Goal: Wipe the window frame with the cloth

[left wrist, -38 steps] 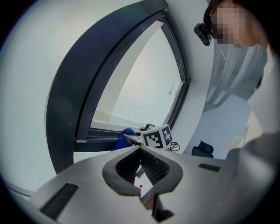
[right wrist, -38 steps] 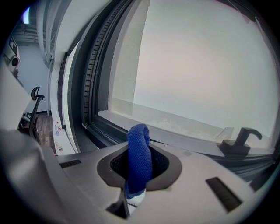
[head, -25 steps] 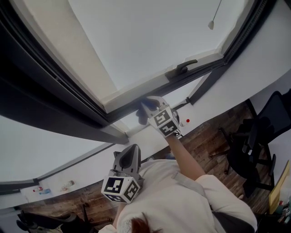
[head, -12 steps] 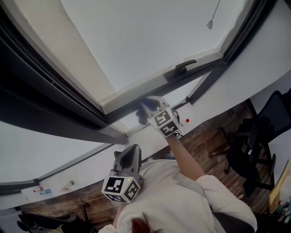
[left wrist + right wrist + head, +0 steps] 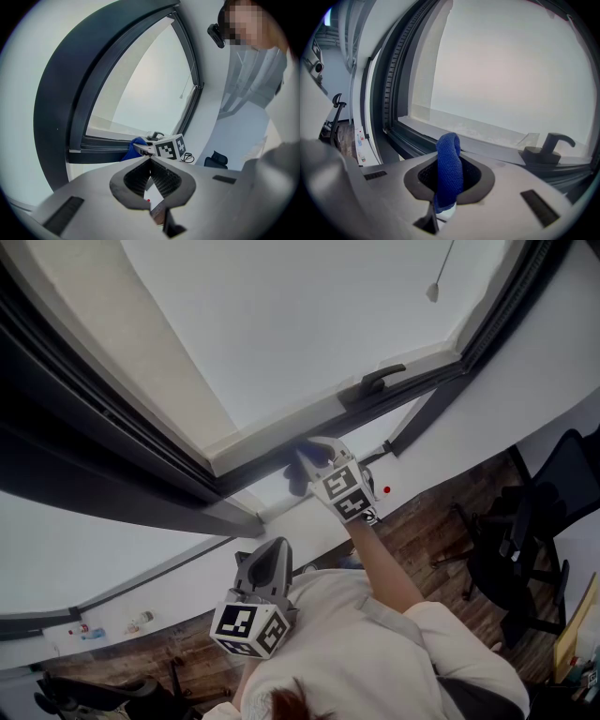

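A blue cloth (image 5: 449, 171) is pinched in my right gripper (image 5: 449, 154), whose jaws are shut on it. In the head view that gripper (image 5: 319, 463) holds the cloth (image 5: 302, 468) against the lower rail of the dark window frame (image 5: 281, 451). The left gripper view shows the same cloth (image 5: 132, 148) on the frame (image 5: 98, 152) beside the right gripper's marker cube. My left gripper (image 5: 265, 563) hangs back near the person's chest, away from the frame; its jaws meet at the tips with nothing between them (image 5: 150, 158).
A black window handle (image 5: 380, 378) sits on the rail to the right of the cloth, also in the right gripper view as the handle (image 5: 547, 146). A blind cord weight (image 5: 433, 292) hangs over the pane. A white sill ledge (image 5: 187, 577) runs below; a black office chair (image 5: 525, 531) stands at right.
The right gripper with the cloth has shifted slightly to the right along the lower rail. The left gripper has stayed where it was.
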Demonstrator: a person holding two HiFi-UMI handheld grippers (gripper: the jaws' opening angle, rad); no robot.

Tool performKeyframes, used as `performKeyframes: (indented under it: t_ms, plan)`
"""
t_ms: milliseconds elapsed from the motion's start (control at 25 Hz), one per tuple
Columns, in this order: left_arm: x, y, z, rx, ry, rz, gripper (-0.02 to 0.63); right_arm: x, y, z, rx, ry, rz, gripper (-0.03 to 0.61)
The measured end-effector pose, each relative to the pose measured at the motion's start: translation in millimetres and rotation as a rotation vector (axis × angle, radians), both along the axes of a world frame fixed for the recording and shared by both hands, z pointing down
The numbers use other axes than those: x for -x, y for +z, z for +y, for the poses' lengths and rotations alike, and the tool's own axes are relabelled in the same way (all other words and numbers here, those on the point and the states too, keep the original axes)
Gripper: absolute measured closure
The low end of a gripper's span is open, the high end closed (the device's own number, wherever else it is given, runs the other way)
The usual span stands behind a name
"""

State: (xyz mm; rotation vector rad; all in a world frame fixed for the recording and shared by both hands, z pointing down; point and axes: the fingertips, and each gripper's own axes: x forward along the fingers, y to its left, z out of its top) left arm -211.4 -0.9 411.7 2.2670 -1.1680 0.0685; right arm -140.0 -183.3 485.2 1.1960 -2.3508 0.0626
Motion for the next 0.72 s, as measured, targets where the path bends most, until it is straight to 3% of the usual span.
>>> performKeyframes:
  t_ms: [720]
  plan:
    - [-9,-1,-3,0.003,0.000,-0.007,0.609,-24,-2,-7,-0.003,0.036,-0.011,0.531]
